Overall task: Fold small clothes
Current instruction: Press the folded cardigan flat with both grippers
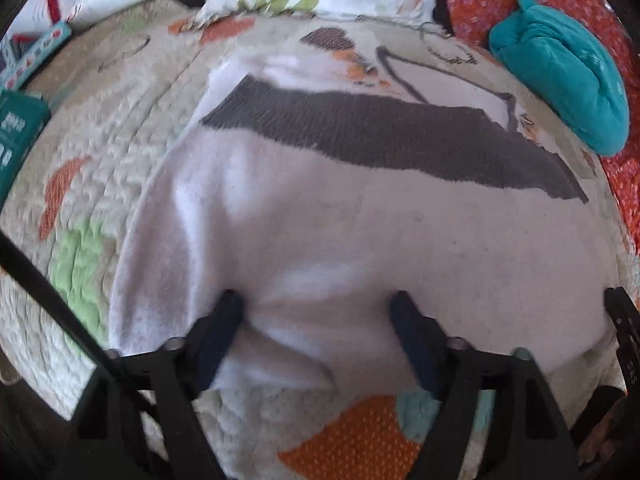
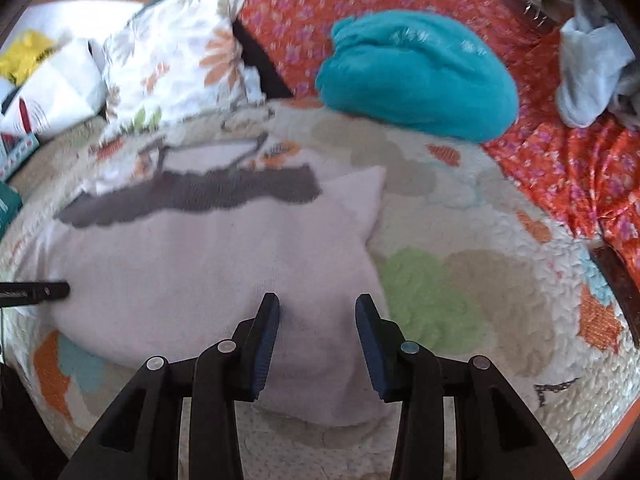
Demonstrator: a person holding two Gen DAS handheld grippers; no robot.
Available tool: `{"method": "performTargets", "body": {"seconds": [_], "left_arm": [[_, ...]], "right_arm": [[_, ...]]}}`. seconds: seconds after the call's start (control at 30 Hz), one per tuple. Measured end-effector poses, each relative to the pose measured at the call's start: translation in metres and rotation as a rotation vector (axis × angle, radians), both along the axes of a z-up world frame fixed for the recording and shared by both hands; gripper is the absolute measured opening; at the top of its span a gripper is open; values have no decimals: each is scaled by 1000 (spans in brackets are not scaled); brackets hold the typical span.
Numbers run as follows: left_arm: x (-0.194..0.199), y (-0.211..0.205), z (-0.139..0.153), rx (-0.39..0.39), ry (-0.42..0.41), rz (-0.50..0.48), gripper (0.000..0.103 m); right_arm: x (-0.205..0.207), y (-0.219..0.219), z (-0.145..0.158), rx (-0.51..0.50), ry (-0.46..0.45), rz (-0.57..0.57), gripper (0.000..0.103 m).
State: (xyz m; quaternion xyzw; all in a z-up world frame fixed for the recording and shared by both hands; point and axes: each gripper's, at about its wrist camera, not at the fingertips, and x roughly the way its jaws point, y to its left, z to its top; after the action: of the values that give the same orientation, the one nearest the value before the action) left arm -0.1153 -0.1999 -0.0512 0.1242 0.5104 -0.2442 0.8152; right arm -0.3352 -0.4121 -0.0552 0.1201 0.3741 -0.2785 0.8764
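Observation:
A small pale pink garment point(image 1: 340, 232) with a dark grey waistband point(image 1: 400, 136) lies spread on a quilted bed cover. My left gripper point(image 1: 316, 304) is open, its fingertips resting on the garment's near edge, which is slightly bunched between them. In the right wrist view the same garment point(image 2: 208, 256) lies left of centre. My right gripper point(image 2: 318, 304) is open with its fingers over the garment's near right corner. The tip of the left gripper point(image 2: 44, 291) shows at the left edge of that view.
A teal folded cloth point(image 2: 416, 76) lies on an orange floral blanket point(image 2: 560, 168) at the back right. A floral pillow point(image 2: 176, 56) and white bags point(image 2: 52, 80) sit at the back left. A grey cloth point(image 2: 588, 76) lies far right. A green box point(image 1: 16, 136) is on the left.

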Motion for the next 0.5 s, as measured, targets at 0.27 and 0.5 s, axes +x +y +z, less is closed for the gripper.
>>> {"method": "performTargets", "body": {"seconds": [0.27, 0.5], "left_arm": [[-12, -7, -12, -17, -100, -25, 103], [-14, -5, -10, -19, -96, -81, 103]], "right_arm": [[12, -4, -20, 7, 60, -4, 54], [10, -11, -23, 21, 65, -54, 74]]}}
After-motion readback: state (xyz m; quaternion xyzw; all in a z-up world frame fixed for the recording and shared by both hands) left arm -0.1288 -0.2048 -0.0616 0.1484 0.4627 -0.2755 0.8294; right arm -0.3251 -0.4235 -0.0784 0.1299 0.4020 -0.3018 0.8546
